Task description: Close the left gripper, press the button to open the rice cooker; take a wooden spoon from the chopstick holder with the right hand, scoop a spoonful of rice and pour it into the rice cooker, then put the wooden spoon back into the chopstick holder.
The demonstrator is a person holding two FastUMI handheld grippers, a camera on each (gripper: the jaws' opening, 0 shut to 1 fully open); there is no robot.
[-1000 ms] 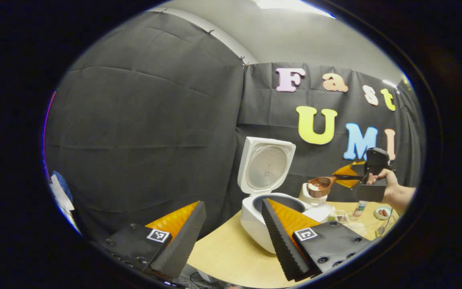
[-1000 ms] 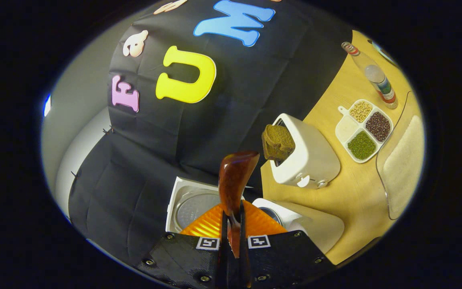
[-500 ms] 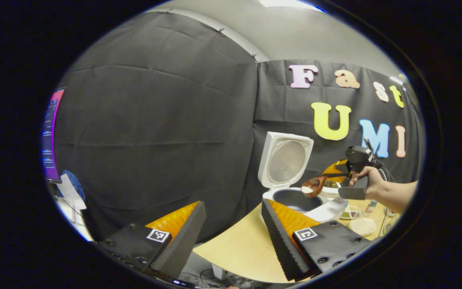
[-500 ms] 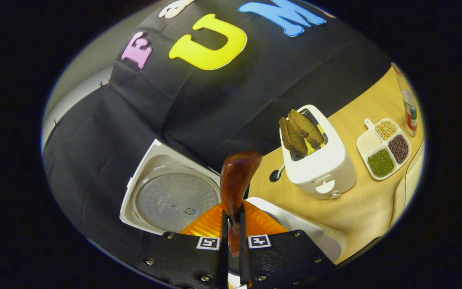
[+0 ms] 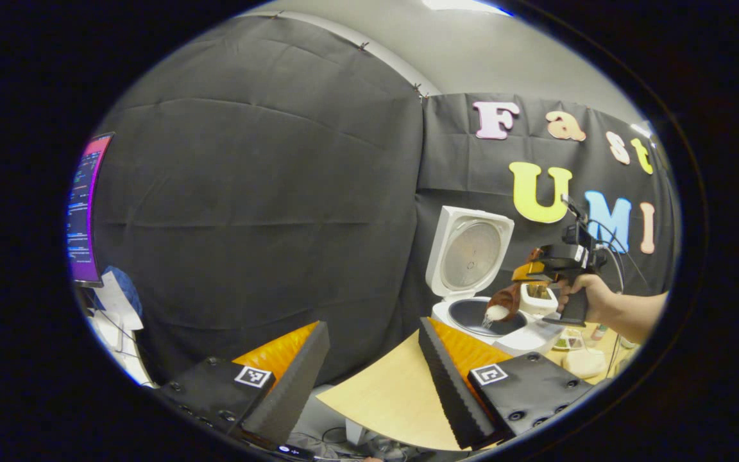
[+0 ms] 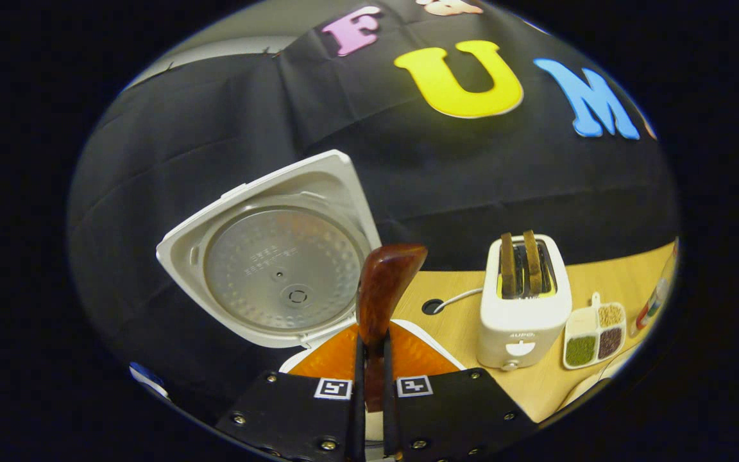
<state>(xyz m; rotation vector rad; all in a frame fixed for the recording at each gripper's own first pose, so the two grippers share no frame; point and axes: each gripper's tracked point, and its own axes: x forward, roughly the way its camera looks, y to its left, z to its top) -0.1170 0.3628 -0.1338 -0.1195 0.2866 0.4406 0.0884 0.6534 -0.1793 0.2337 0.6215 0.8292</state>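
Spill risk mid-pour, rice leaving the wooden spoon (image 5: 507, 300).

Right gripper (image 6: 370, 369) is clamped on the spoon handle, fingers pinched tight either side; bowel-end tipped down ahead of it, directly over the open rice cooker (image 5: 494, 317), grains dropping into the pot. Lid (image 6: 280, 256) stands upright just beyond the tips. If the handle twists in that narrow pinch, or the tilt runs fast, rice likely lands on the rim or the table (image 5: 382, 401). Left gripper (image 5: 369, 378) idles well short of the cooker, fingers spread wide, holding nothing.
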